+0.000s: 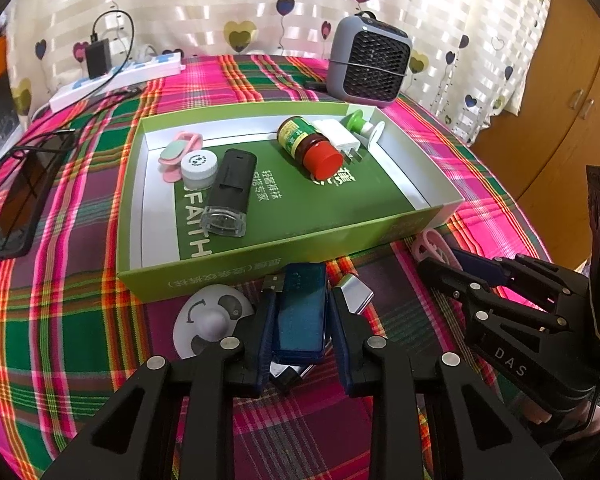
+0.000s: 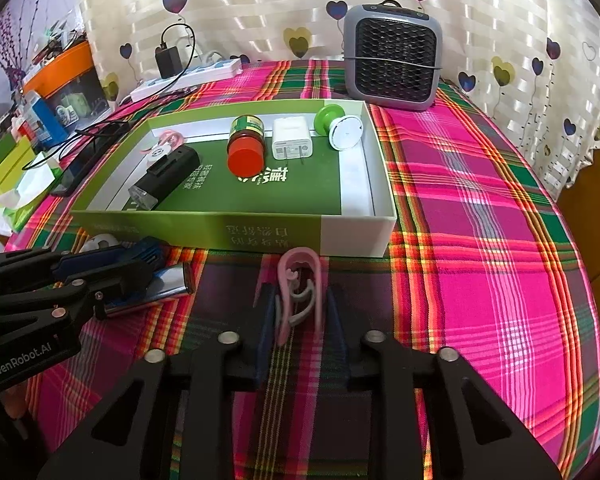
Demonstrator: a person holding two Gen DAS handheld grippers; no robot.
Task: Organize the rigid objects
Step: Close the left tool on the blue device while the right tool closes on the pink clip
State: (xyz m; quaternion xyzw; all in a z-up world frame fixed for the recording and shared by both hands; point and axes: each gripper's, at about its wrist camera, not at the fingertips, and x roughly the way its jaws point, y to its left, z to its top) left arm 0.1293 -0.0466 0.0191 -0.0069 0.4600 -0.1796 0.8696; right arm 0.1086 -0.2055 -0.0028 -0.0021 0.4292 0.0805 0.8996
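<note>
My left gripper (image 1: pixel 302 300) is shut on a blue USB device (image 1: pixel 302 320) that lies on the plaid cloth just in front of the green box (image 1: pixel 260 252). Its pads touch both long sides of the device. From the right wrist view the left gripper (image 2: pixel 112 276) is at the left. My right gripper (image 2: pixel 299 296) is shut on a pink clip (image 2: pixel 300 264) on the cloth before the box's front wall (image 2: pixel 236 232). In the left wrist view the right gripper (image 1: pixel 456 262) reaches in from the right with the pink clip (image 1: pixel 432 246) at its tips.
Inside the box lie a red-capped bottle (image 1: pixel 308 146), a white charger (image 1: pixel 342 136), a black device (image 1: pixel 230 192), a white jar (image 1: pixel 198 170) and another pink clip (image 1: pixel 176 154). A white disc (image 1: pixel 208 320) and a silver piece (image 1: pixel 356 286) flank the left fingers. A grey fan (image 2: pixel 394 56) stands behind.
</note>
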